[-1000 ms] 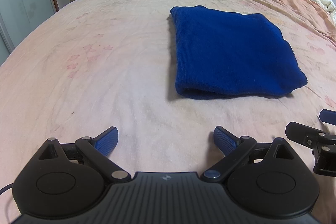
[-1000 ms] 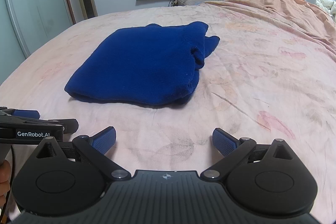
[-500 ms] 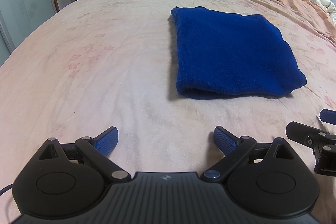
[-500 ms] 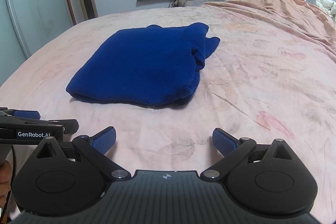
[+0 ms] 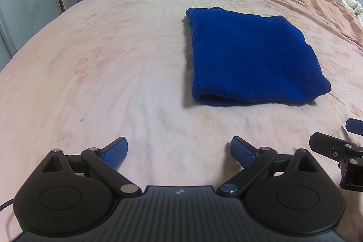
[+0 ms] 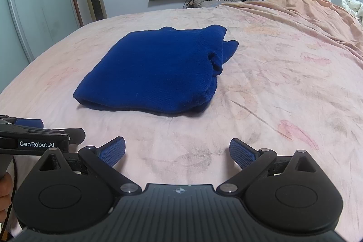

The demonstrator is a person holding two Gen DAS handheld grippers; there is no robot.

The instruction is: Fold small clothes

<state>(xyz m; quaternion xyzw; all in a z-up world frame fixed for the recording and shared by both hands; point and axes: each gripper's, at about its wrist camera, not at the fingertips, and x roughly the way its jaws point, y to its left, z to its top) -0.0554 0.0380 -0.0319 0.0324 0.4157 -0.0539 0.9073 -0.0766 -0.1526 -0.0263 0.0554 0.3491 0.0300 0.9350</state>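
The folded blue garment (image 5: pixel 254 58) is lying on the bed (image 5: pixel 113 60), at one o'clock from the left gripper (image 5: pixel 179 151) and eleven o'clock from the right gripper (image 6: pixel 177 151). Both grippers are hovering spread wide, gripping nothing, well apart from it.

White lettering "GenRobot.AI" on the black side of the left gripper (image 6: pixel 34 138), at the frame's left edge

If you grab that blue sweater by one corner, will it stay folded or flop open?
Probably flop open: the sweater is soft knit, folded in loose layers that nothing pins. It looks thick, so likely a bit heavy. Its fuzzy surface should grip the pads rather than slip.
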